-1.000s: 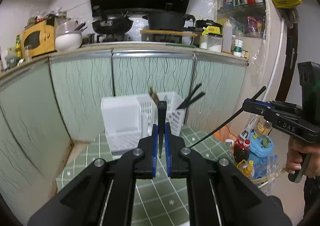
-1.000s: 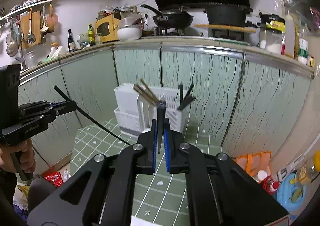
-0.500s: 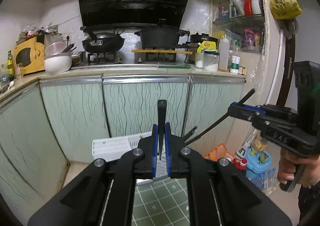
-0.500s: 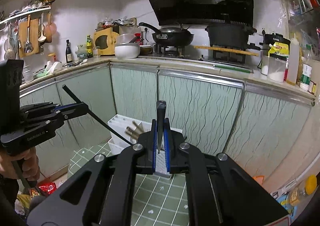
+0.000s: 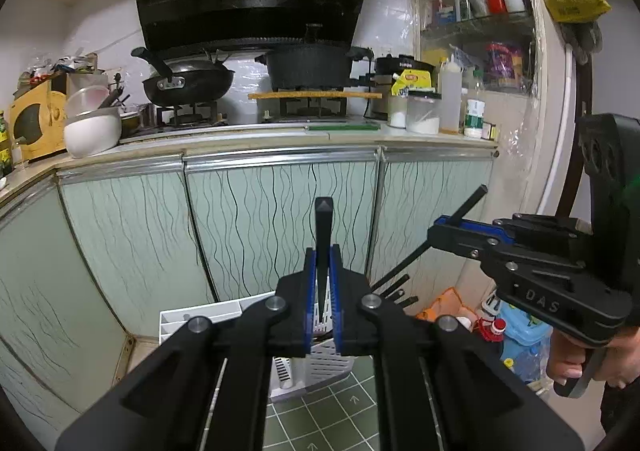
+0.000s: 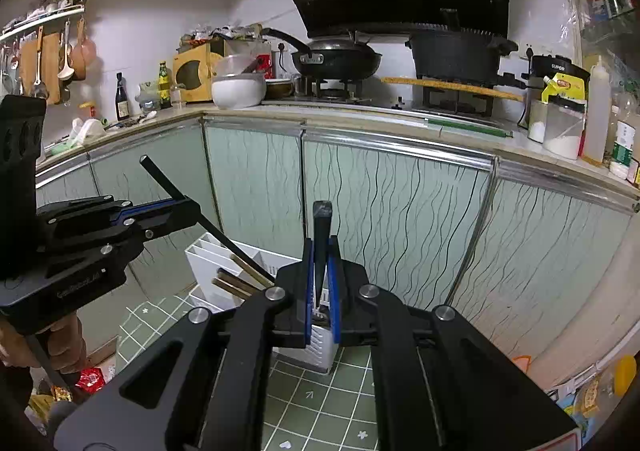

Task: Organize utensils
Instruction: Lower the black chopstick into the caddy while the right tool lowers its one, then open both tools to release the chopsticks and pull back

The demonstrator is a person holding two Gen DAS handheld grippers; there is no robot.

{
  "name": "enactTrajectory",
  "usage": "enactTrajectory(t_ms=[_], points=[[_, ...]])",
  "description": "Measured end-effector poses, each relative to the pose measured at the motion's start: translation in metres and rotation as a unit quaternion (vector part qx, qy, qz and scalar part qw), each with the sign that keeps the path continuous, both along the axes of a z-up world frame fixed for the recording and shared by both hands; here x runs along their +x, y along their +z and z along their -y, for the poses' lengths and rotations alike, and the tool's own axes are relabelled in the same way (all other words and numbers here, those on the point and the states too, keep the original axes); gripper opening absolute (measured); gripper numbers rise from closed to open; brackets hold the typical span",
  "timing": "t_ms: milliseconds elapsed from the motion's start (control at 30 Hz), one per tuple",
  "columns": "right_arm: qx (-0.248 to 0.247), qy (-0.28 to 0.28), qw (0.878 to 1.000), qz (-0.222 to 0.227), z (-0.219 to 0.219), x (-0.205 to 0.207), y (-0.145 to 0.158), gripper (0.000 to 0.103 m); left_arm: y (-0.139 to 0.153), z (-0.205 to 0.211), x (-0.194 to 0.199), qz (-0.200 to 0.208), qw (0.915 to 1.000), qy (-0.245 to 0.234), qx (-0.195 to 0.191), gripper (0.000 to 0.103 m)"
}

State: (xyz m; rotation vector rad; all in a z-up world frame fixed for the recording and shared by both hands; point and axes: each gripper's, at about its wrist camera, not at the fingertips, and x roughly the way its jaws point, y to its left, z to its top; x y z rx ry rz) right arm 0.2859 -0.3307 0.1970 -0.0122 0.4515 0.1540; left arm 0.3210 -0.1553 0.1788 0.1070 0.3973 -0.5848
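Note:
My left gripper (image 5: 322, 263) is shut on a black chopstick (image 5: 323, 219) that stands up between its blue pads. The right gripper (image 6: 322, 259) is shut on a second black chopstick (image 6: 322, 225), also upright. Each shows in the other's view: the right gripper (image 5: 440, 229) with its slanted stick (image 5: 468, 203), and the left gripper (image 6: 188, 211) with its stick (image 6: 160, 175). Below and beyond both stands a white slotted utensil holder (image 5: 208, 317) (image 6: 208, 263). It holds brown chopsticks (image 6: 240, 279) on its left side and black ones (image 5: 394, 289) on its right.
The holder stands on a green tiled surface (image 6: 304, 395) before pale green cabinet doors (image 5: 248, 211). Above them a counter carries a wok (image 5: 188, 85), a black pot (image 5: 308, 67) and jars (image 5: 422, 115). Bottles and a blue container (image 5: 520, 327) crowd the floor at right.
Both grippers have risen and drawn back, each still shut on its chopstick. The holder has sunk low in both views, and the counter and stove now fill the upper half.

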Motion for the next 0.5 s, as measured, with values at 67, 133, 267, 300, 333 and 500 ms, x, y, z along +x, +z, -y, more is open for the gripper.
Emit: enactTrajectory(t_ms=[67, 133, 267, 300, 333, 500], points=[[-0.001, -0.003, 1.000, -0.010, 0.002, 0.009, -0.009, 0.032, -0.007, -0.001, 0.007, -0.009, 0.9999, 0.005, 0.001, 0.034], [-0.008, -0.025, 1.000, -0.008, 0.003, 0.009, -0.016, 0.089, -0.009, -0.009, 0.004, 0.005, 0.9993, 0.035, -0.013, 0.098], [-0.020, -0.041, 0.999, 0.013, 0.006, -0.005, -0.018, 0.095, -0.013, -0.029, -0.003, -0.002, 0.9986, 0.045, -0.029, 0.098], [-0.022, -0.043, 0.999, 0.011, 0.007, -0.008, -0.019, 0.095, -0.015, -0.031, -0.005, -0.004, 0.9985, 0.048, -0.025, 0.098], [-0.026, -0.046, 0.999, 0.009, 0.007, -0.011, -0.020, 0.095, -0.016, -0.034, -0.006, -0.005, 0.9986, 0.048, -0.023, 0.098], [-0.020, -0.052, 0.998, 0.009, 0.012, -0.029, -0.027, 0.095, -0.026, -0.049, -0.026, 0.002, 0.9984, 0.055, -0.014, 0.098]])
